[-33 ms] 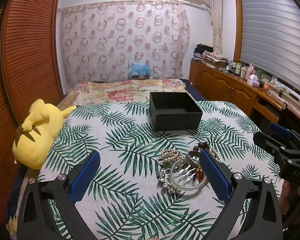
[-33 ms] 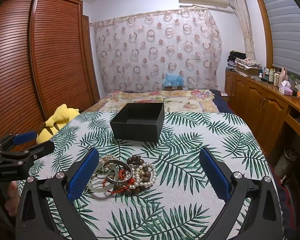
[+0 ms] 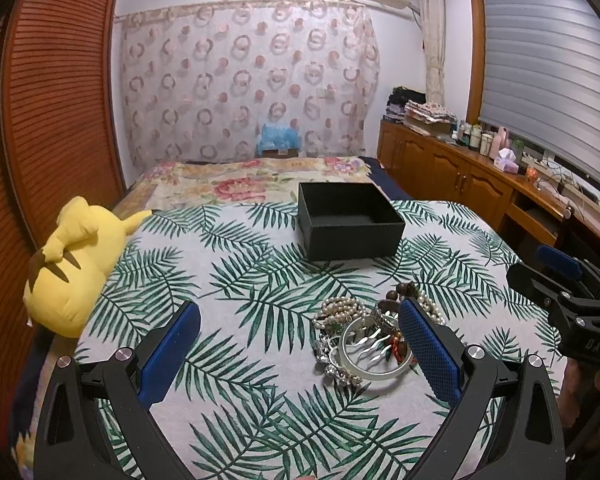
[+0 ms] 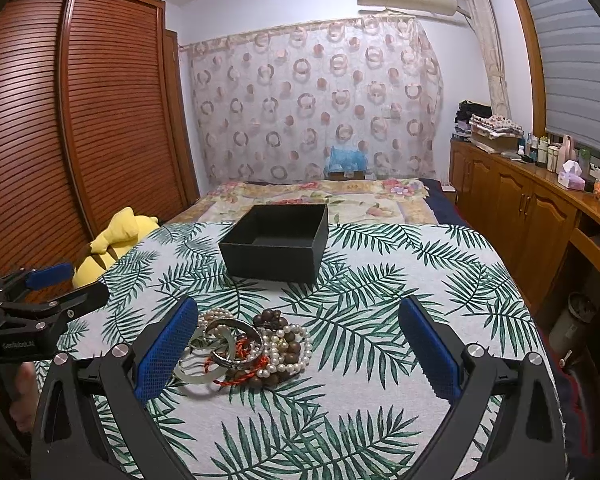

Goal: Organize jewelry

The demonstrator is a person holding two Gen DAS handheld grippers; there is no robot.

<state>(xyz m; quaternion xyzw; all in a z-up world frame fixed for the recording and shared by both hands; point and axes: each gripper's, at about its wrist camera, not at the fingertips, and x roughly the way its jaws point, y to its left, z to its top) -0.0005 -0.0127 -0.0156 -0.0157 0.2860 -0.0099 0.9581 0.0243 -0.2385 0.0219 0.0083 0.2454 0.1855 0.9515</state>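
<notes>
A pile of jewelry [image 3: 364, 336] lies on the leaf-print cover: pearl strands, brown beads, a silver bangle, a red cord. It also shows in the right wrist view [image 4: 244, 348]. An open black box [image 3: 348, 220] stands behind it, seen too in the right wrist view [image 4: 278, 242]; its inside looks empty. My left gripper [image 3: 300, 344] is open and empty, its right finger beside the pile. My right gripper [image 4: 298, 342] is open and empty, its left finger beside the pile. Each gripper appears at the edge of the other's view: the right one [image 3: 568, 292] and the left one [image 4: 40, 292].
A yellow plush toy [image 3: 76, 264] lies at the bed's left edge, next to a slatted wooden wardrobe [image 3: 52, 100]. A wooden cabinet [image 3: 460, 176] with bottles runs along the right wall under the window. A floral blanket [image 3: 240, 184] covers the far bed.
</notes>
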